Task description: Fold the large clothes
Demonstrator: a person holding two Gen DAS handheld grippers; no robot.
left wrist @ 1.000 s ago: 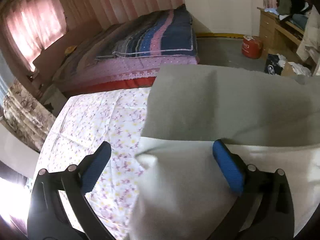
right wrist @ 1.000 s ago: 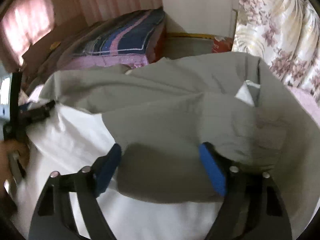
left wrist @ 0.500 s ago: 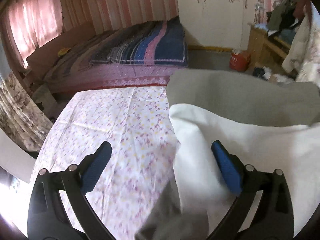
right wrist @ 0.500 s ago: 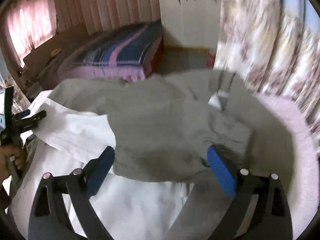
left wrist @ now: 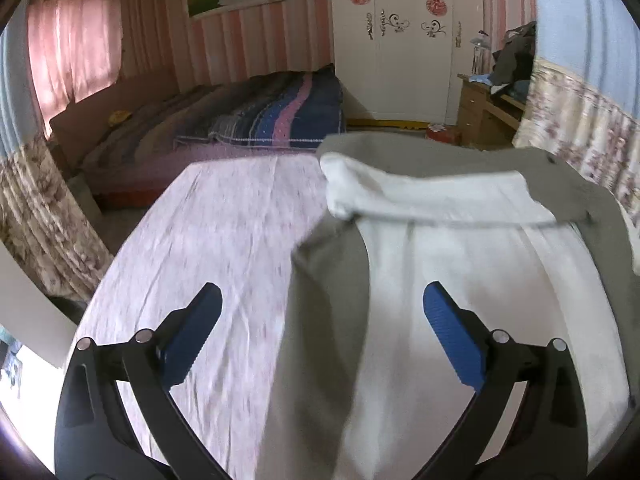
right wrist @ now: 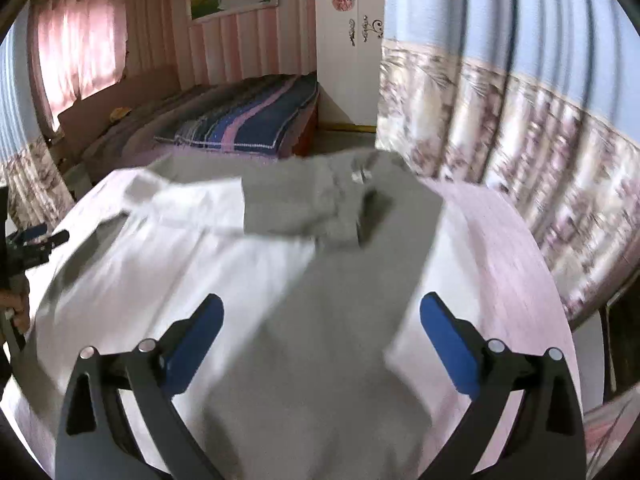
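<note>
Now the grey-and-white garment (right wrist: 304, 280) lies spread on the flowered desk (left wrist: 208, 240), its far edge doubled back for folding, so the right hand-held gripper (right wrist: 320, 340) is opening wide and empty above it, the left hand-held gripper (left wrist: 322, 338) likewise wide, holding nothing.

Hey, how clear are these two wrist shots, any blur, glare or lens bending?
Left wrist view: floral sheet smeared by motion, curtained window glows pink, edges bow like a fisheye. Right wrist view: flowered curtain and grey-and-white garment streaked, blue fingertips stay sharp.
</note>
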